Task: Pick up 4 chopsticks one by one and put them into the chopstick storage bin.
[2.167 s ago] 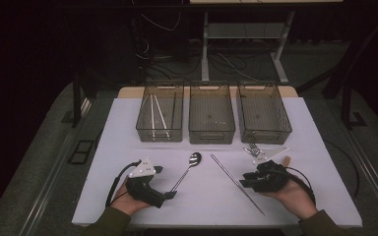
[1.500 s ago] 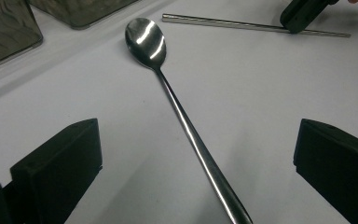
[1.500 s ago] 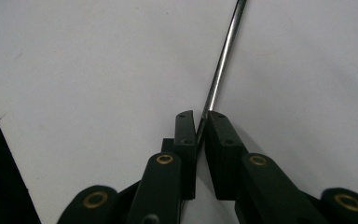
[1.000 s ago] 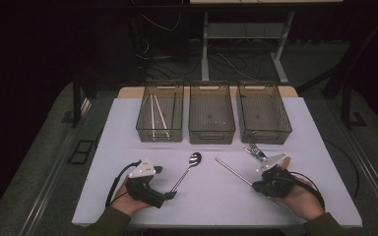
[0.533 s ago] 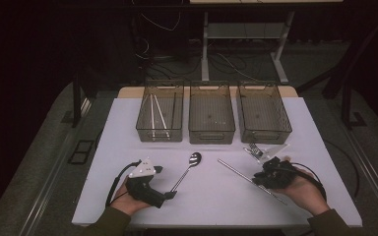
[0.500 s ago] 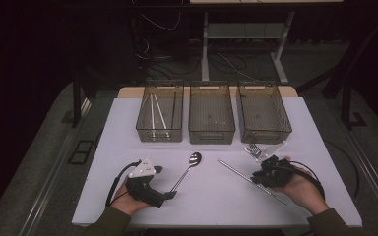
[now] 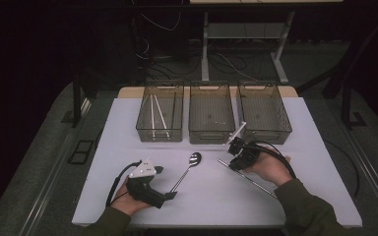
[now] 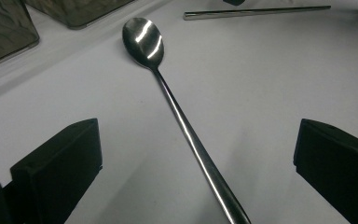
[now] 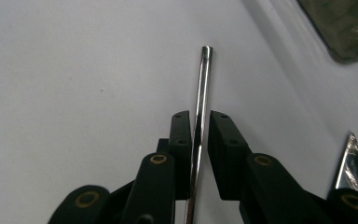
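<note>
Jaws first, high view: left gripper lies low on the white table near the front edge, jaws spread wide, tips just beside the handle end of the spoon. Spoon lies flat, bowl toward the bins, touching neither jaw as far as this view shows. Right gripper sits right of the spoon, clamped on a thin metal rod that runs from the jaws back toward the front right, under the hand. Three clear bins stand in a row at the far side: left bin holds pale sticks, middle bin and right bin look bare, though the mesh makes it hard to be sure. Something small and shiny lies on the table by the right bin's front; too small to name here.

Left gripper view: both black jaws stand far apart at the lower corners, nothing pressed between them. Spoon lies on the table between the jaws, handle running down to the bottom edge, bowl up and away. Rod lies across the top, well apart from the spoon.

Right gripper view: jaws nearly together, pads pinching the rod from both sides; rod tip sticks out past them over bare table. They have just been opening a little, with the rod between them. Serrated blade tip shows at the right edge. Bin corner at top right.
</note>
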A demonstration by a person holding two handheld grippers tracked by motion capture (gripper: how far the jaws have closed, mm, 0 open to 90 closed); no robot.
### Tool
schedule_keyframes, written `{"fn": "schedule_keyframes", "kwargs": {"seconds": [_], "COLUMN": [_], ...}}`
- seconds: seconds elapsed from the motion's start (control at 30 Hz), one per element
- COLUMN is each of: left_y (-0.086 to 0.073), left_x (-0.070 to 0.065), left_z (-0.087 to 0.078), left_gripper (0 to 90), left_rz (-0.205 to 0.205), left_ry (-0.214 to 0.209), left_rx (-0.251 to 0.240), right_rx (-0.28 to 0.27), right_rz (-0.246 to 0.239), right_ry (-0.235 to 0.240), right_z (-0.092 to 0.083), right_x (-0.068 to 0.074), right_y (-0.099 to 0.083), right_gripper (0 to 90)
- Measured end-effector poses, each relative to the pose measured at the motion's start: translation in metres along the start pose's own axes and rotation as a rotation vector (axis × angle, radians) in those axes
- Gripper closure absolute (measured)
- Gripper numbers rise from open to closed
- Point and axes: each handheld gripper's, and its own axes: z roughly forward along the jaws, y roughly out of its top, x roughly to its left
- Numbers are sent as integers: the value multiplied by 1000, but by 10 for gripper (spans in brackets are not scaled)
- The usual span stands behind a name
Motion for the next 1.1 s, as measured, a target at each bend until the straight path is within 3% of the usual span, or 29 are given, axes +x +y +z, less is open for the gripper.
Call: {"fn": "schedule_keyframes", "kwargs": {"seconds": [0.23, 0.67, 0.9, 1.1], "left_y": [0, 0, 0, 0], "left_x": [0, -1, 0, 0], "left_z": [0, 1, 0, 1], "left_gripper": [0, 0, 0, 0], "left_rz": [1, 3, 6, 6], "left_ry": [-2, -3, -5, -5], "left_rx": [1, 4, 7, 7], "right_rx": [118, 216, 186, 93], "right_rz": [-3, -34, -9, 40], "right_ry": [17, -3, 9, 32], "right_z": [11, 20, 17, 4], "right_x": [-1, 0, 0, -6], "right_y": [8, 17, 14, 8], "right_gripper": [806, 840, 847, 846]}}
